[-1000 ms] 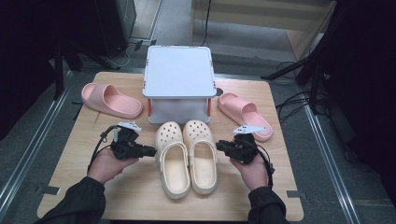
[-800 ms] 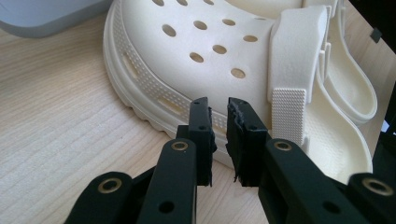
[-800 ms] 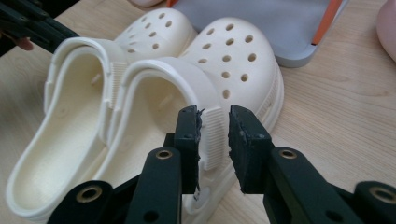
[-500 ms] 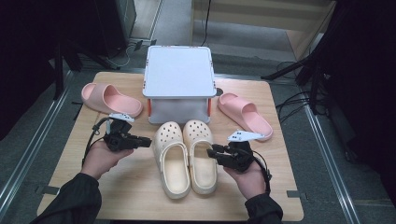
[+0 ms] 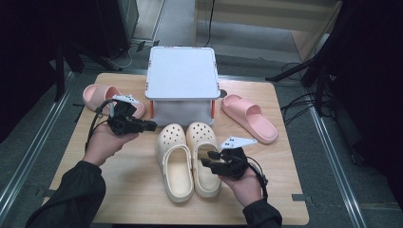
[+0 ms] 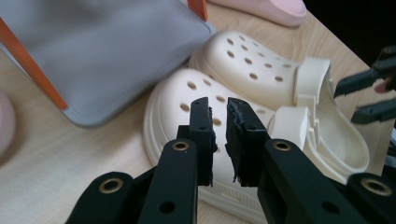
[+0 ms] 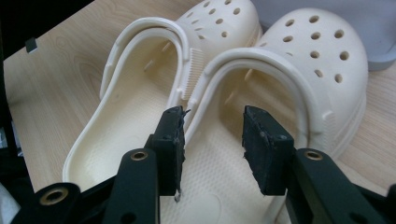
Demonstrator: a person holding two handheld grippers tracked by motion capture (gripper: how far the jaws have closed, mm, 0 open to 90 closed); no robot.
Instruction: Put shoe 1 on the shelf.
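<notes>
Two cream clogs (image 5: 188,159) lie lengthwise, toes toward the box (image 5: 182,85); right claw (image 5: 207,158) parted, left claw (image 5: 151,126) nearly together.

Nearly closed tool (image 6: 219,135) empty above cream clogs (image 6: 261,112).

Dark sleeves; black grippers with brass-ringed screw holes, trailing cables, grey plates.
</notes>
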